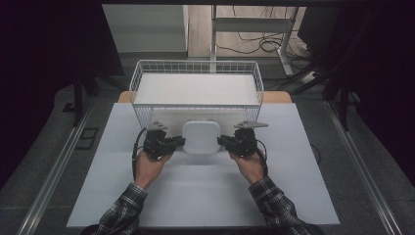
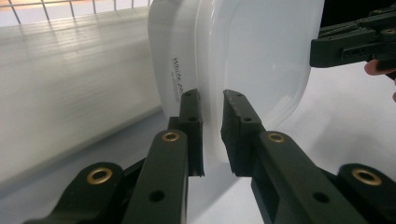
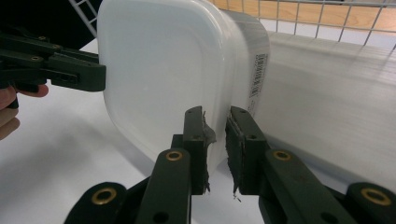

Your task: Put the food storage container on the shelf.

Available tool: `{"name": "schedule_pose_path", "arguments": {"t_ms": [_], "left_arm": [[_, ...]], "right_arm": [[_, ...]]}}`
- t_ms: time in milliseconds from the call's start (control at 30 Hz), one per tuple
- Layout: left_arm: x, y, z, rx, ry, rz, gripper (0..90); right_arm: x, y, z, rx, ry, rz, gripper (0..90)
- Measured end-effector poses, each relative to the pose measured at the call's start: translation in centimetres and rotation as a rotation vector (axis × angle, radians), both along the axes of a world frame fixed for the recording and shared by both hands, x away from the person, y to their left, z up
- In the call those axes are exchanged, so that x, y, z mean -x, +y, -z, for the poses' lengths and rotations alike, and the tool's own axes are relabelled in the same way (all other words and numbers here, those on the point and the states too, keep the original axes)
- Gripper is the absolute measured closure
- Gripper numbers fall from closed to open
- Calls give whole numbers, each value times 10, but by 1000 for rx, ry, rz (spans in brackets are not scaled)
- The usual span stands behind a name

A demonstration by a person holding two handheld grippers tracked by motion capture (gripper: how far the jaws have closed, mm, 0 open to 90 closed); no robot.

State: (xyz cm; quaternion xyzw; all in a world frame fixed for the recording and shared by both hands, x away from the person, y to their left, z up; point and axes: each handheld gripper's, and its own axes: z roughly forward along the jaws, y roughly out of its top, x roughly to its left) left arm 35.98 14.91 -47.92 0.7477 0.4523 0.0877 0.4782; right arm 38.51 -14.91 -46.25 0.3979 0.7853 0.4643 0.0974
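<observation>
Left gripper and right gripper fingers pinch opposite edges of a white container; lifting it level would likely suit entering the wire basket.

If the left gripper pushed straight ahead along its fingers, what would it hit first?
The left gripper would likely meet the white plastic container at once; its rim already sits between the fingers.

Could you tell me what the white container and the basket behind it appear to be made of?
The container looks like translucent, smooth plastic: light glows through its rounded walls. The basket looks like white-coated metal wire, going by its thin grid of bars.
</observation>
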Motion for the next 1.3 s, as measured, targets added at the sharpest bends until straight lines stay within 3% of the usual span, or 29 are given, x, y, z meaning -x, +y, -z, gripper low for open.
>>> {"name": "schedule_pose_path", "arguments": {"t_ms": [433,633,833,867,967,1100,1300], "left_arm": [[-22,-2,8,-10,54,-14,780],[-25,-1,10,4,25,-22,763],[-28,-5,14,-54,-9,-32,636],[-28,-4,14,-38,-11,-32,607],[-31,-6,13,-40,-31,-56,574],[-34,-7,12,-63,-55,-77,530],[-41,-6,12,-52,-64,-99,496]], "right_arm": [[-23,5,11,10,23,19,766],[-26,5,13,-6,18,19,750],[-26,11,12,48,-20,45,691],[-27,12,14,61,-28,45,663],[-31,11,14,35,-24,50,658],[-32,14,13,45,-40,68,639],[-39,15,13,41,-64,90,611]]}}
